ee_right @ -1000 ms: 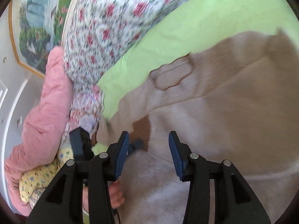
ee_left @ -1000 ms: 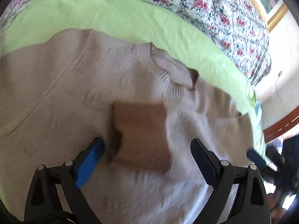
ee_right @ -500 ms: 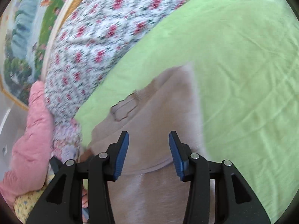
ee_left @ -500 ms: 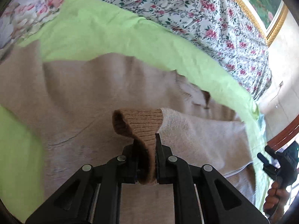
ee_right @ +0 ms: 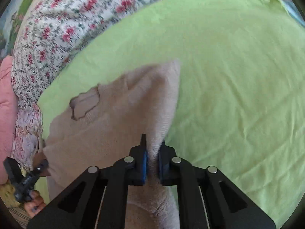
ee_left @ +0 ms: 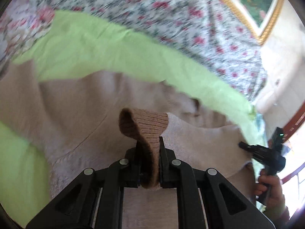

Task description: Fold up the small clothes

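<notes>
**A:** Left gripper status?

**B:** Jaws clamped on the brown ribbed cuff of the beige sweater. The cuff loops up ahead of the jaws, with the pale sleeve trailing off to their right.

**A:** Right gripper?

**B:** Jaws pressed together on a pinch of sweater fabric, and a ridge of knit rises from the tips straight ahead. Blue pad visible on the left jaw.

**A:** Where does the sweater sit?

**B:** On the green sheet. In the right wrist view the body lies left of and ahead of the jaws, with the neckline ahead-left and bare sheet to the right.

**A:** What's exclusive to each view?

**B:** Only the left wrist view shows the cuff grip. It also catches the other gripper far right of its jaws at the sweater edge, with the hand under it. From that angle I can't tell how those jaws stand. Picture frame ahead-right. Image is motion-blurred.

**A:** And the right wrist view?

**B:** Neckline is clear there. The other gripper shows far left at the sweater's edge, hand below. A pink padded item sits at the far left. The floral bedding appears ahead in both views.

**A:** Containers?

**B:** None visible.
</notes>
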